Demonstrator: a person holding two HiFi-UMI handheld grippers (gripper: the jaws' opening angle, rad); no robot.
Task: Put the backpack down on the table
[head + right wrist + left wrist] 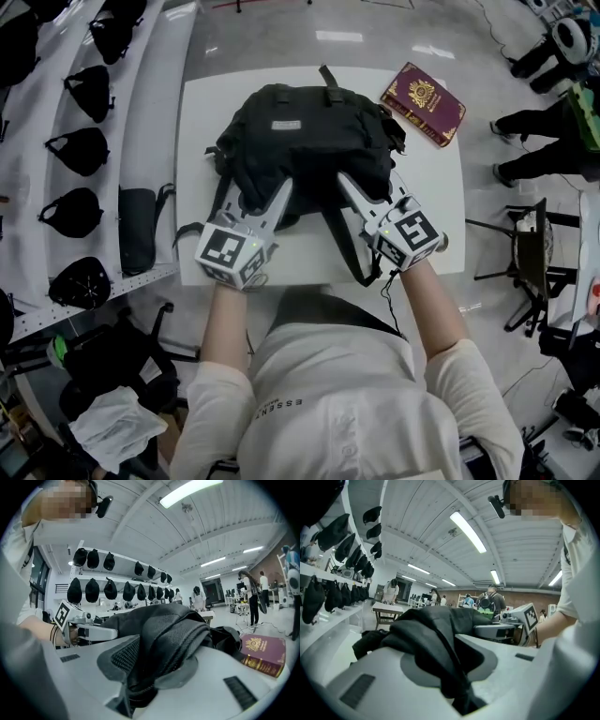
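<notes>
Lowering nearly finished, by the look of it. Far left: black caps (80,150) on a white shelf, irrelevant. Then left gripper (258,194), clamped on a fold of black cloth at the near edge of the black fabric backpack (305,131). Pack lying on the white square table (202,122), apparently bearing on it. Then right gripper (372,189), pinching the padded mesh shoulder strap. Far right: maroon gold-crested booklet (424,103), just beside the pack's far corner. To do well: settle both sides level, confirm full weight on table, release together, back straight out, clear of loose straps, no nudging the booklet.
</notes>
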